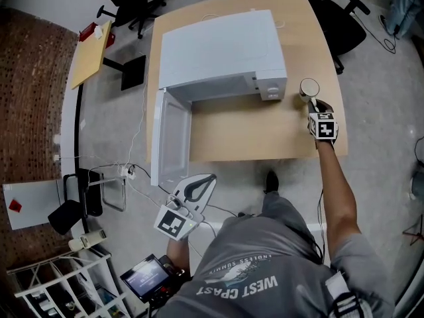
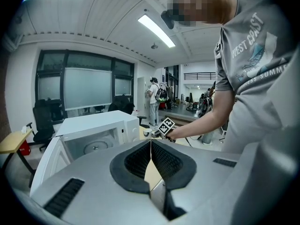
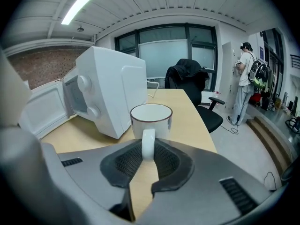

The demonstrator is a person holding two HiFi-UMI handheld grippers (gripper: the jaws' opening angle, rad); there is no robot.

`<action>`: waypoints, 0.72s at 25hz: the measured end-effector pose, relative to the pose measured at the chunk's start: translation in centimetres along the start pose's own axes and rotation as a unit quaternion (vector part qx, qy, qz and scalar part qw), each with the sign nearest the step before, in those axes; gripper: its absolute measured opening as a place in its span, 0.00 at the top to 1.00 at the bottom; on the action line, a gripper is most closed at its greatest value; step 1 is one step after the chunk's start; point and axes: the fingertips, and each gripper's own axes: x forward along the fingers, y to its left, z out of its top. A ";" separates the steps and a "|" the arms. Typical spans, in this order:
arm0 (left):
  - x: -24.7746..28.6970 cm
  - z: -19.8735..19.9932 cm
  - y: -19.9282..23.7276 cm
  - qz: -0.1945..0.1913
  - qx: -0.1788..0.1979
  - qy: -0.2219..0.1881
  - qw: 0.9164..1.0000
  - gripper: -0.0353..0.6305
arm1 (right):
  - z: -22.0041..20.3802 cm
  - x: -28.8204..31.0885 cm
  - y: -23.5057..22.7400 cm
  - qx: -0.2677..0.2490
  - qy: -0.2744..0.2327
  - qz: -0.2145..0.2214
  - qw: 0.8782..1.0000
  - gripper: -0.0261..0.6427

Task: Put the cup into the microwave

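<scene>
My left gripper (image 1: pixel 209 179), grey plastic with a square-marker cube, hangs closest to my body. It is over the pale grey floor (image 1: pixel 381 105), short of the near edge of the light wooden counter (image 1: pixel 258 131). Its black ridged pads meet tip to tip, with nothing between them.

At arm's length, my right gripper (image 1: pixel 313 105) reaches over the right end of the counter. Its jaws are clamped on the looped white handle (image 3: pixel 148 144) of a white cup with a thin dark rim (image 3: pixel 151 118). The cup stands upright, mouth up. It is just to the right of the front corner of the boxy white microwave (image 1: pixel 222 52) and near the counter's right edge. Its base is hidden behind my jaws, so I cannot tell whether it rests on the wood.

The microwave sits toward the back of the counter with its front facing me. Its white door (image 1: pixel 171 138) is swung wide open on the left and juts past the counter's near edge. The left gripper view shows a round turntable (image 2: pixel 93 147) lying in the open cavity. Two round white knobs (image 3: pixel 84 83) sit on the control panel, on the side nearest the cup.

Beyond the counter's far end stands a black office chair with a dark garment draped over its back (image 3: pixel 190 83). Farther off, at the right, a person wearing a backpack (image 3: pixel 244 74) stands near the dark-framed windows.
</scene>
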 end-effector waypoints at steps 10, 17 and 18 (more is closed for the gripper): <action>-3.8 0.2 -0.1 -0.018 0.021 -0.043 0.999 0.91 | 4.1 -7.0 5.1 -0.020 -0.048 0.009 0.999 0.86; -6.3 -1.4 0.7 -0.030 0.066 -0.076 0.994 0.91 | 5.6 -11.9 9.7 -0.025 -0.086 0.027 0.996 0.86; -7.4 -1.2 0.6 -0.033 0.073 -0.082 0.993 0.91 | 6.2 -13.4 11.0 -0.027 -0.091 0.032 0.995 0.86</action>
